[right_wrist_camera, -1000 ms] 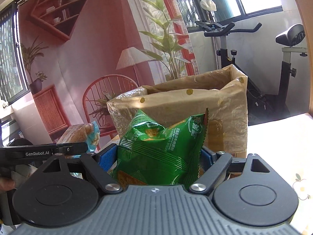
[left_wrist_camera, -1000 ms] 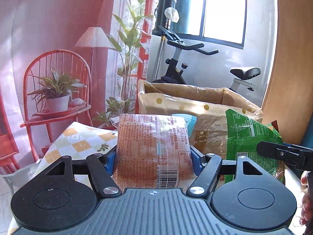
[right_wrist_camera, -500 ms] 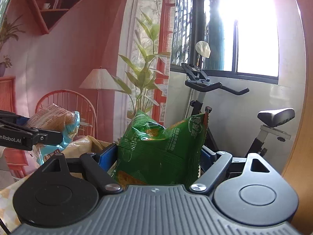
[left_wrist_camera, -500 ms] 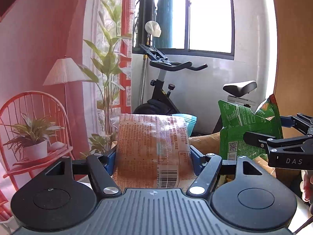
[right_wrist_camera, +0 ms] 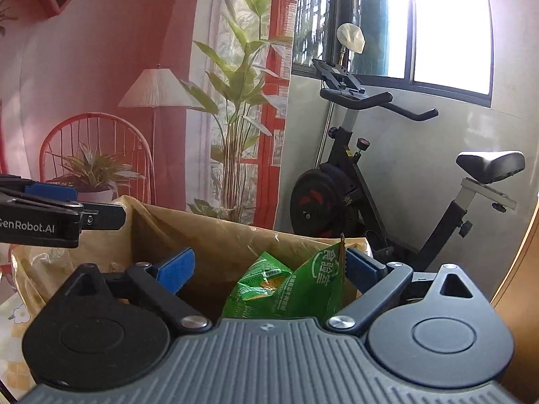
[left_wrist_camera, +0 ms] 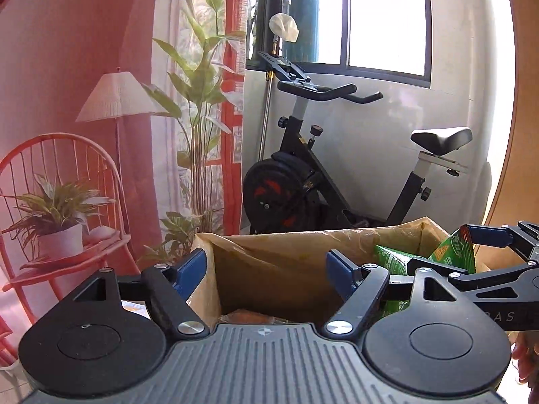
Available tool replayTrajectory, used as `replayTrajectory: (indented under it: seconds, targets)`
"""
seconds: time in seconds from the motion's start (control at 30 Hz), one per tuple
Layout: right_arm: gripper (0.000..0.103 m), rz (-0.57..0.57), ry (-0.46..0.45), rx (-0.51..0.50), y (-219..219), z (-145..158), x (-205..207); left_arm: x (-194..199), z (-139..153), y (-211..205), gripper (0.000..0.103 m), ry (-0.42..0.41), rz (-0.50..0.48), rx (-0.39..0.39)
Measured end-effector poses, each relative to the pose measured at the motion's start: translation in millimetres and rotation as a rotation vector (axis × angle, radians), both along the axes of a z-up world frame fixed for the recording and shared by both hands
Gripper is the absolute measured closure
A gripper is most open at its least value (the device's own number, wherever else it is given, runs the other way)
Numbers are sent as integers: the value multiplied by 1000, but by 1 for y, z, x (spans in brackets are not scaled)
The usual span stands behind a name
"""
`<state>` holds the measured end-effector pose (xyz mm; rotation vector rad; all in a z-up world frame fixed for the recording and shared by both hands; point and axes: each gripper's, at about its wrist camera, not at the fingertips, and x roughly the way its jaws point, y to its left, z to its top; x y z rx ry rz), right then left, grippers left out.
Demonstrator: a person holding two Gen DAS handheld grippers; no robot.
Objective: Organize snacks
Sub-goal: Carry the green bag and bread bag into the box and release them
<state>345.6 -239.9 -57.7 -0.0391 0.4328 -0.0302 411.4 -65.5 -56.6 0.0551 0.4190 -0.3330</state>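
Note:
A brown paper-lined box (left_wrist_camera: pixel 286 252) stands open in front of both grippers; it also shows in the right wrist view (right_wrist_camera: pixel 219 235). My left gripper (left_wrist_camera: pixel 267 266) is open over the box; an orange-brown snack pack (left_wrist_camera: pixel 252 318) lies just below it inside. My right gripper (right_wrist_camera: pixel 269 266) is open, with the green snack bag (right_wrist_camera: pixel 289 293) loose between its fingers, down in the box. The green bag (left_wrist_camera: pixel 404 259) and the right gripper also show in the left wrist view, at the box's right side.
An exercise bike (left_wrist_camera: pixel 320 175) stands behind the box by the window. A red chair with a potted plant (left_wrist_camera: pixel 57 222), a floor lamp (left_wrist_camera: pixel 118 94) and a tall plant (left_wrist_camera: pixel 198 101) are to the left. A patterned tablecloth (right_wrist_camera: pixel 13 320) lies under the box.
Both grippers moved over the box and opened. The orange-brown pack dropped from the left gripper into the box; the green bag was let go by the right gripper and sank into the box.

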Motion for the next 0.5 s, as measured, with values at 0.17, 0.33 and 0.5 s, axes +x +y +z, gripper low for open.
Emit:
replayTrajectory:
  seconds: [0.17, 0.33, 0.5]
  targets:
    - [8, 23, -33, 200, -20, 14, -23, -19, 3, 26, 23, 30, 19, -28]
    - [11, 80, -57, 263, -24, 30, -55, -49, 7, 53, 24, 38, 22, -43]
    - [14, 116, -66, 290, -12, 31, -89, -86, 3, 77, 24, 47, 24, -49]
